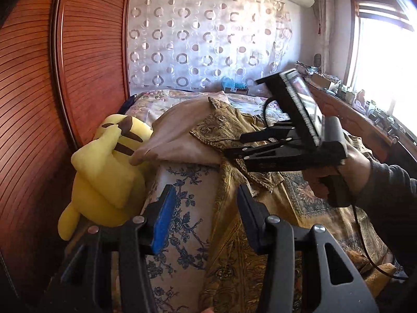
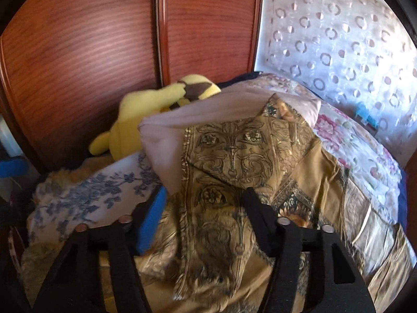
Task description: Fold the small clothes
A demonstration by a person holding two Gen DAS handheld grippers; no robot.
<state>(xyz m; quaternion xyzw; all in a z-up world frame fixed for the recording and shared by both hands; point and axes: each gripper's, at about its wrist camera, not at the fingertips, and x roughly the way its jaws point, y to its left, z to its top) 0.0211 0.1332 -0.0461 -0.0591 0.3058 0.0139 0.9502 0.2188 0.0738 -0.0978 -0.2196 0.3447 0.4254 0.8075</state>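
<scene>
A bed spread with a gold patterned cover fills a sunlit bedroom, backed on one side by a reddish wooden wardrobe and at the far end by a sheer curtain dotted with rings. On the bed lies a pillow printed with blue flowers, and above it a pinkish pillow leans against a yellow plush toy slumped at the wardrobe's foot.

The small garment, a gold cloth with dark scrollwork and a trimmed edge, is draped over the pinkish pillow and runs down across the bed toward the right wrist camera.

A person's hand, in a dark sleeve, holds the right gripper over the garment; its jaws stand part open, with the cloth passing under and between the fingers, though a firm grip cannot be told from either view.

The left gripper hangs above the blue-flowered pillow, its blue-padded fingers apart with nothing clamped between them.
</scene>
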